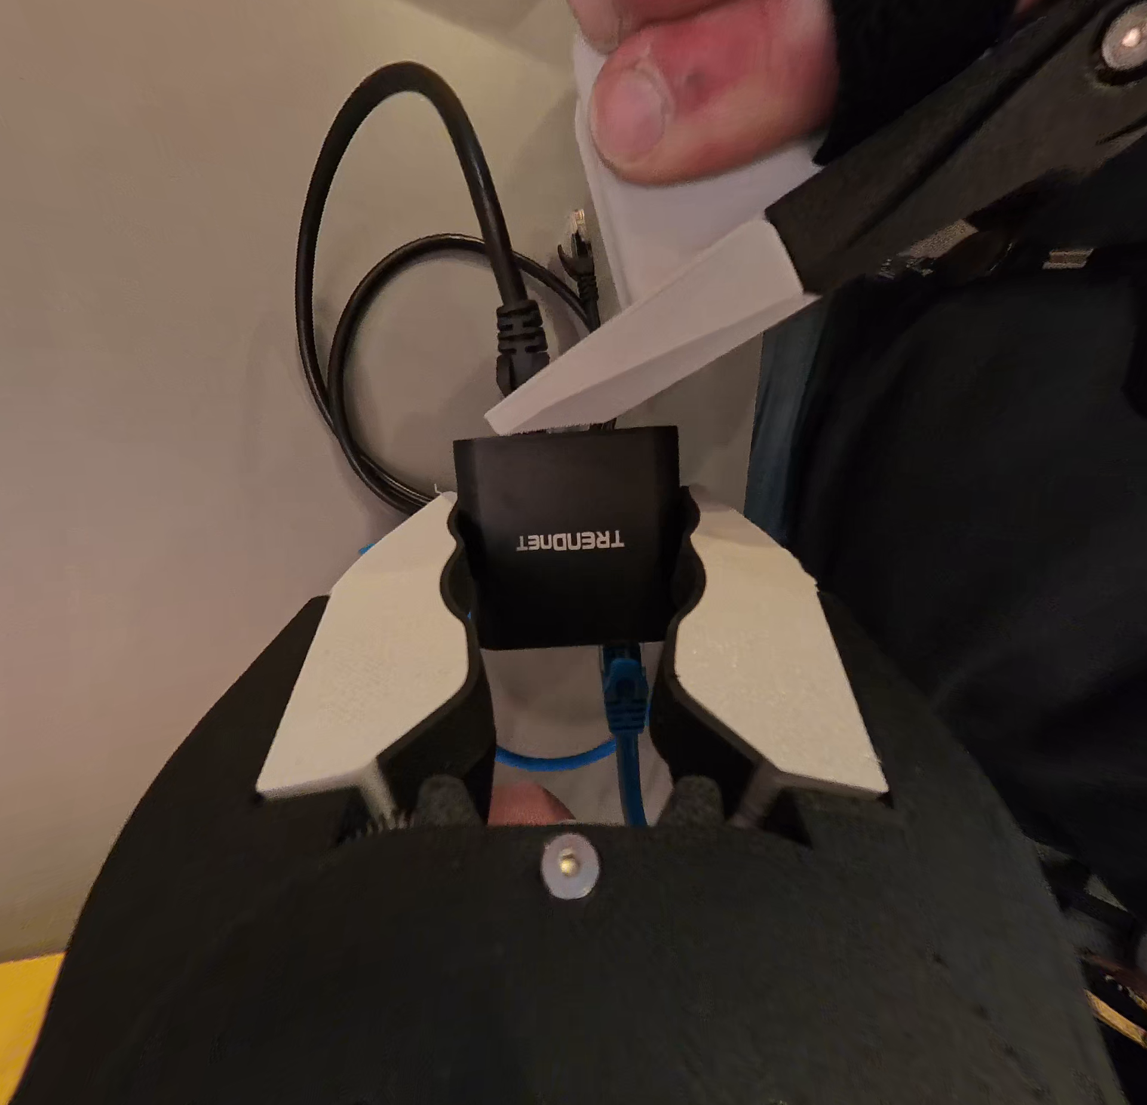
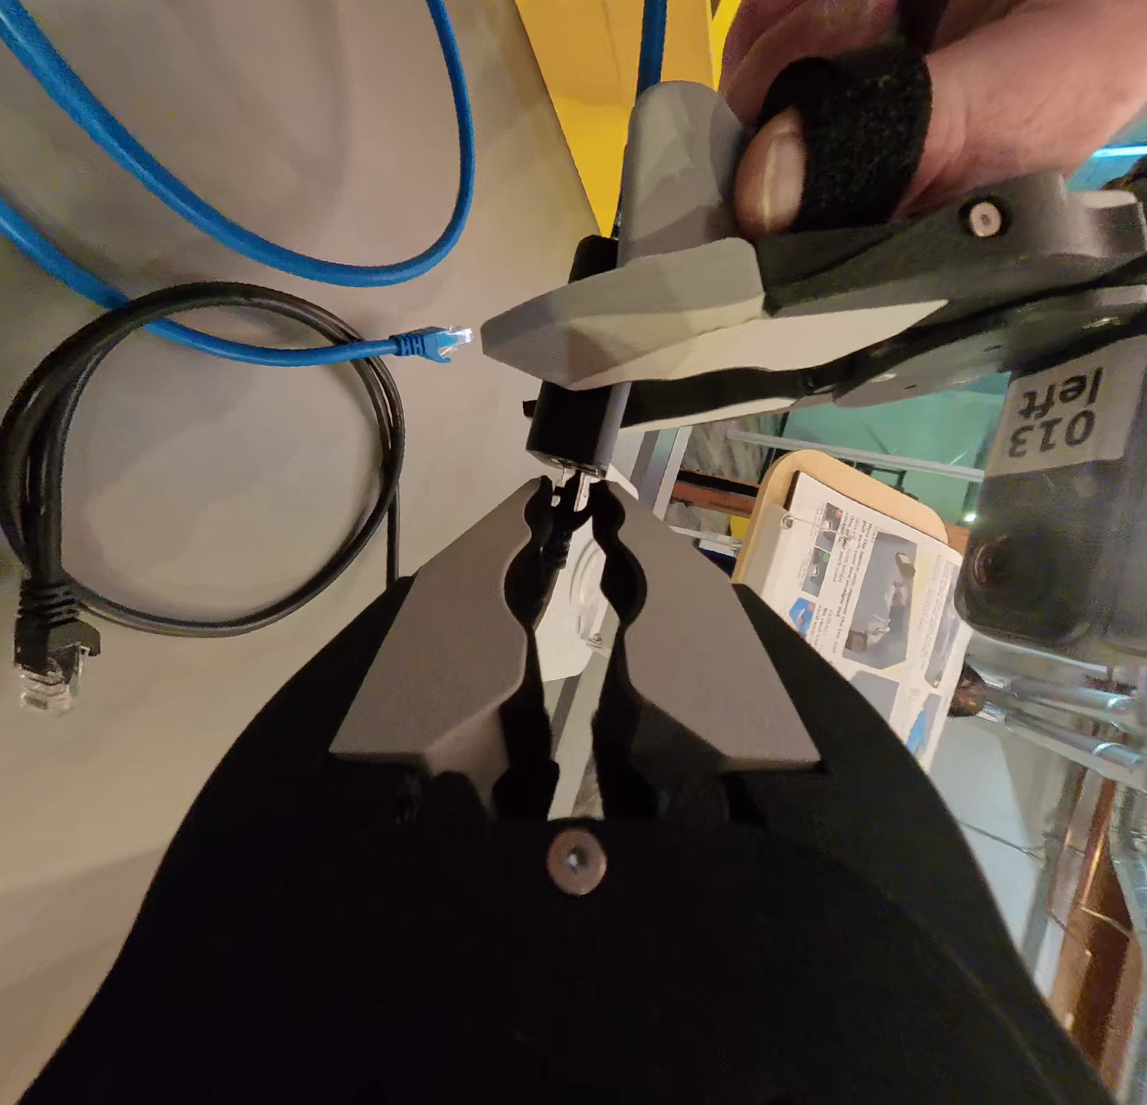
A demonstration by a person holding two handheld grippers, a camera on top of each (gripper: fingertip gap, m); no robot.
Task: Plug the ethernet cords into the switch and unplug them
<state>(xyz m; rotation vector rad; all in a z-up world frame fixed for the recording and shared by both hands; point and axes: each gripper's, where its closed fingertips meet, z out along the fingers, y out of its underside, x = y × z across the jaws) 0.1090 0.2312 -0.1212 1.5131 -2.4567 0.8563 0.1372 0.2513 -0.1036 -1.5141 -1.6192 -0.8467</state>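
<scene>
With the left gripper (image 1: 568, 554) clamped on the switch (image 1: 562, 535) and the right gripper (image 2: 568, 504) pinching a black plug (image 2: 574, 497) just at the port ahead of its tips, a skewed push could jam the plug or twist the switch loose.

My grippers: left gripper (image 1: 568, 554) and right gripper (image 2: 568, 504), black bodies, pale scalloped fingers, silver pivot screw at 6 o'clock; black finger strap (image 2: 850, 138).
</scene>
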